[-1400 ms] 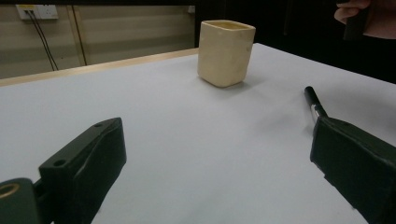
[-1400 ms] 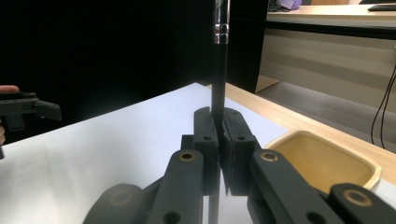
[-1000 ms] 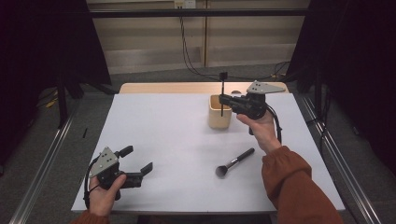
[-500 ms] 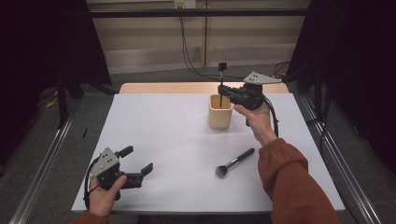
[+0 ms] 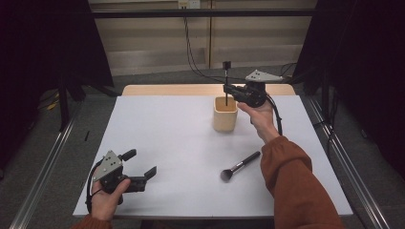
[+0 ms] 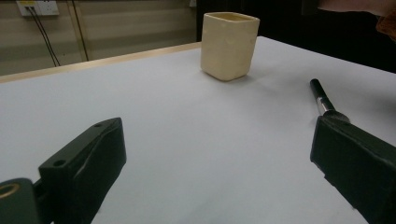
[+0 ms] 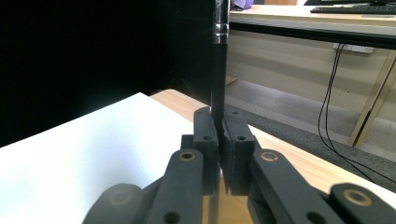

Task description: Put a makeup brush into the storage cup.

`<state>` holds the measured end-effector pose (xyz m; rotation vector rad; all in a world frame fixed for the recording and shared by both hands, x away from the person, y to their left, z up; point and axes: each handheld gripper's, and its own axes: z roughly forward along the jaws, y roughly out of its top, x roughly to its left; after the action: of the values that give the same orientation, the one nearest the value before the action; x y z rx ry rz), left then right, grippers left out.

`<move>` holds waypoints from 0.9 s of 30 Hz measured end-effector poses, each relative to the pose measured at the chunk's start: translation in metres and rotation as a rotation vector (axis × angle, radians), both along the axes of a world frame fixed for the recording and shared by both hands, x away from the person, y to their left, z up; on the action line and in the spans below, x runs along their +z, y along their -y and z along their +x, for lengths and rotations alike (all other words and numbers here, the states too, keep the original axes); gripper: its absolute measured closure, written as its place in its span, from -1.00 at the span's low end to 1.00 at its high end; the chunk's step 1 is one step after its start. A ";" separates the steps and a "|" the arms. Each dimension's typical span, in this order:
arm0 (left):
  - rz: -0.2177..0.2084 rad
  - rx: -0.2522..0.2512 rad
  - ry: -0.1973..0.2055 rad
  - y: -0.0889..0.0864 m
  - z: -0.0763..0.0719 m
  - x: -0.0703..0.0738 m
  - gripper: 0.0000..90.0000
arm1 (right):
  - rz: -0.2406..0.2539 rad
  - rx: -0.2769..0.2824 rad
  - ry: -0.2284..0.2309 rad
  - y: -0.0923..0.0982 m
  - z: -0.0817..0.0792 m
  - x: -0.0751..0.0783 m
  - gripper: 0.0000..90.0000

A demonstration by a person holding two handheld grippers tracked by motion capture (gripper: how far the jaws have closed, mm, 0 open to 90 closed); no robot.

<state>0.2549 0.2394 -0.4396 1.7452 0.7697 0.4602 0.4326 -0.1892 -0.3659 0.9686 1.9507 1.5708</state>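
Black two-jaw grippers with grey three-cornered plates, brass-ringed screw holes, trailing black cables; rust-orange sleeve (image 5: 296,186).

A plain white rectangular table (image 5: 167,138) with a light wooden far edge carries a pale cream square cup (image 5: 225,113). A slim black brush (image 5: 226,81) stands above it. Near right lies a black-handled makeup brush (image 5: 240,166) with dark bristles. The person's sleeve (image 5: 296,186) is rust orange.

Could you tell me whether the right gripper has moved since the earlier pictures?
Yes. The right gripper, shut on a thin black brush, was level with the beige cup; it now sits above the cup's rim, nearer the table's far edge.
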 end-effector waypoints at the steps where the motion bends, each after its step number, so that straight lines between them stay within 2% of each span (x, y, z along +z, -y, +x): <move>1: -0.001 -0.001 -0.001 0.000 0.000 0.000 -0.92 | 0.002 -0.002 0.001 0.000 0.001 0.000 0.91; 7: -0.005 -0.009 -0.007 0.001 -0.001 0.001 -0.92 | -0.002 0.003 0.004 -0.002 0.000 -0.004 0.91; 27: 0.003 -0.013 -0.009 0.001 -0.001 0.001 -0.92 | -0.015 -0.022 -0.045 0.002 0.008 -0.028 0.91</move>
<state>0.2539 0.2384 -0.4390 1.7551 0.7636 0.4449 0.4408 -0.1914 -0.3937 1.0245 1.9731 1.5324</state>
